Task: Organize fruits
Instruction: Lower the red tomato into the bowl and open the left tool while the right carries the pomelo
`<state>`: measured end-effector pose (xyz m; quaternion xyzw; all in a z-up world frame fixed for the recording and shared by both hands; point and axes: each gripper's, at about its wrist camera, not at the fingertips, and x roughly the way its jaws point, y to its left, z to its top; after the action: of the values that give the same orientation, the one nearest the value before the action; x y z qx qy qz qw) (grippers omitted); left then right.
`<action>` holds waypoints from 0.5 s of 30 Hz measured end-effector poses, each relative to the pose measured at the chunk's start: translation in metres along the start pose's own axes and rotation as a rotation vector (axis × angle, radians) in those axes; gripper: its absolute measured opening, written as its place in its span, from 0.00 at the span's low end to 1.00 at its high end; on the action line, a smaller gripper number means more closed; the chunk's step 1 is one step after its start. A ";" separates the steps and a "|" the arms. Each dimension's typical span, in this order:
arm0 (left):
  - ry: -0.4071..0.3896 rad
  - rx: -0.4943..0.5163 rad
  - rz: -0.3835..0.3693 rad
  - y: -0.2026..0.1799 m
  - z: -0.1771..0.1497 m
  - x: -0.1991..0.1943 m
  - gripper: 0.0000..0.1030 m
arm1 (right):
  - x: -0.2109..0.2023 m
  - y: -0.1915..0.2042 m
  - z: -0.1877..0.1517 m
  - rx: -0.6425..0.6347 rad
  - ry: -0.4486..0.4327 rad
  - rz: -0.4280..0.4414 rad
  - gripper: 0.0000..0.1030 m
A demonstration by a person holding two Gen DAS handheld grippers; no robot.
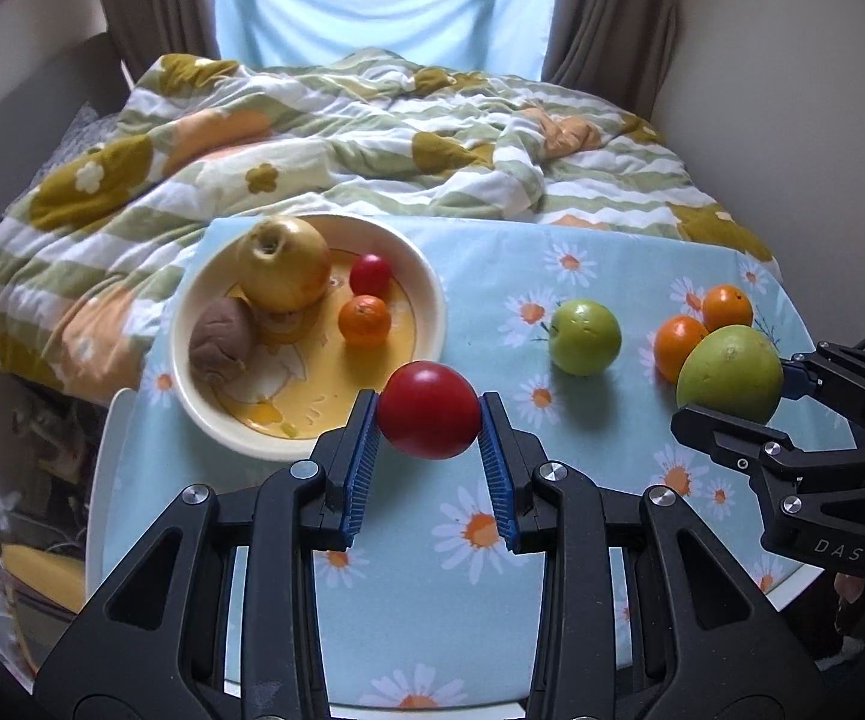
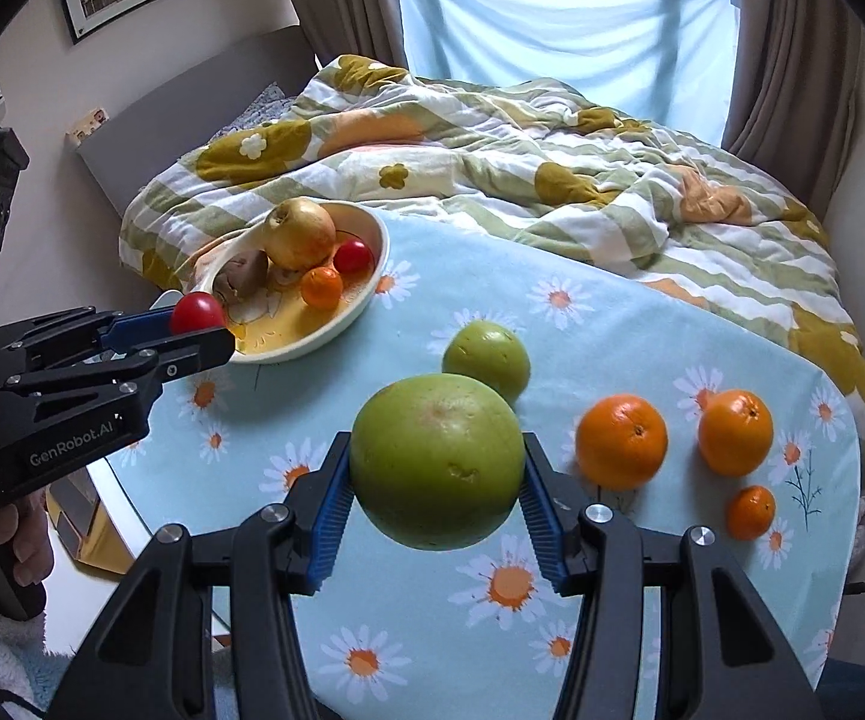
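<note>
I judge the task roughly half complete: the plate [image 1: 432, 306] already carries four fruits. My left hand-held gripper [image 1: 429, 414] pinches a red fruit [image 1: 429, 408] just beside the plate's near rim; my right hand-held gripper [image 2: 437, 468] pinches a large green fruit [image 2: 437, 459], well apart from the plate. One smaller green fruit [image 2: 486, 360] and three oranges [image 2: 621, 441] remain on the tabletop [image 2: 612, 324].

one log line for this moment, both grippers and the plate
left gripper: shut on red fruit by plate | right gripper: shut on big green fruit | plate: four fruits
</note>
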<state>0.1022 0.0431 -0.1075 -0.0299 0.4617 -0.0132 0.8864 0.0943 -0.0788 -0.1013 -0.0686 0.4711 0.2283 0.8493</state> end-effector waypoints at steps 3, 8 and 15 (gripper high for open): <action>0.006 0.008 -0.009 0.019 0.010 0.009 0.38 | 0.011 0.011 0.014 0.004 0.003 -0.001 0.47; 0.021 0.039 -0.023 0.046 0.026 0.027 0.38 | 0.026 0.027 0.031 0.024 0.007 -0.023 0.47; 0.068 0.084 -0.054 0.070 0.046 0.064 0.38 | 0.044 0.041 0.047 0.080 0.014 -0.062 0.47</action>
<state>0.1761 0.1118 -0.1384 -0.0046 0.4897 -0.0574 0.8700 0.1318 -0.0128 -0.1084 -0.0510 0.4835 0.1823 0.8546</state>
